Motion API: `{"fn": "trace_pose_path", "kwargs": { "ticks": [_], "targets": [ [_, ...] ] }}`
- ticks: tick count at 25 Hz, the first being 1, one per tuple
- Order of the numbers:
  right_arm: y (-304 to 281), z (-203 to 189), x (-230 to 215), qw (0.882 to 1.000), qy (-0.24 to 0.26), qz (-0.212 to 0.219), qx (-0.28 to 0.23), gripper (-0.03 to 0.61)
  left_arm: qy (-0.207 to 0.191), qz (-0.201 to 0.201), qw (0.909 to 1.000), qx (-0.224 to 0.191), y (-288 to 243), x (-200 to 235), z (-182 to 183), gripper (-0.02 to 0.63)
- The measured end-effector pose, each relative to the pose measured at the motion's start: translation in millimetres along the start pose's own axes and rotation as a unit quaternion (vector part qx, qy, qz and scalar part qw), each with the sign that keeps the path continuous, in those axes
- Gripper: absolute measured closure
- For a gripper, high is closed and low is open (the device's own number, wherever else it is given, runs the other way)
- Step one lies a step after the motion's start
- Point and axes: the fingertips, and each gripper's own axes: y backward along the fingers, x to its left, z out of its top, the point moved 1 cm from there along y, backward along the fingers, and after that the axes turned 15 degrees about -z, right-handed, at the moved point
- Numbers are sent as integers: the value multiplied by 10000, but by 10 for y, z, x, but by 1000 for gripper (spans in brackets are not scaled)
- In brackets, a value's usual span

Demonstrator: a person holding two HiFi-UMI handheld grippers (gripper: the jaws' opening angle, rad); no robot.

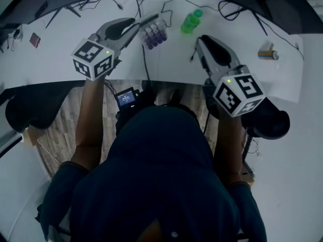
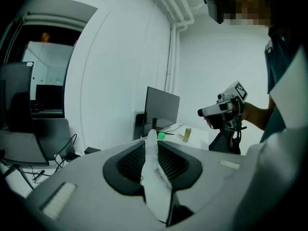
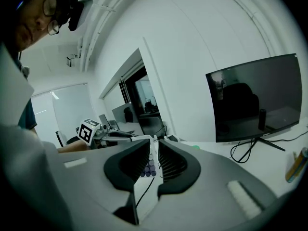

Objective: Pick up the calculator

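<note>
The calculator (image 1: pixel 147 20) is a thin grey slab seen edge-on, sticking out forward from my left gripper (image 1: pixel 135 26) above the white desk (image 1: pixel 60 64). In the left gripper view it is a pale flat strip (image 2: pixel 155 177) clamped between the two black pads, and my left gripper (image 2: pixel 151 139) is shut on it. My right gripper (image 1: pixel 200 42) hovers over the desk's front edge to the right. Its jaws (image 3: pixel 154 146) stand almost together with only a narrow slit and nothing between them. Each gripper shows in the other's view, held up in a hand.
A rack of purple vials (image 1: pixel 154 34) and a green bottle (image 1: pixel 191 21) stand just ahead of the grippers. A small can (image 1: pixel 267 53) lies at the right. Cables and monitors (image 1: pixel 252 1) line the back. A small lit screen (image 1: pixel 125 99) sits below the desk edge.
</note>
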Motion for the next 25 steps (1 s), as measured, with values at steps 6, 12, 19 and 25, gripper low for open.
{"fn": "trace_pose_path", "kwargs": {
  "ticks": [6, 12, 19, 25],
  "targets": [
    [108, 101, 36, 9997, 133, 48, -196, 540, -254, -11, 9996, -77, 134, -209, 206, 538],
    [214, 199, 86, 9991, 221, 81, -358, 540, -508, -43, 9986, -144, 258, -439, 400, 540],
    [288, 302, 149, 9982, 268, 165, -512, 540, -715, -87, 9972, -202, 344, -640, 570, 540],
    [395, 435, 202, 9970, 268, 232, -694, 540, -848, -146, 9960, -242, 418, -819, 687, 540]
  ]
}}
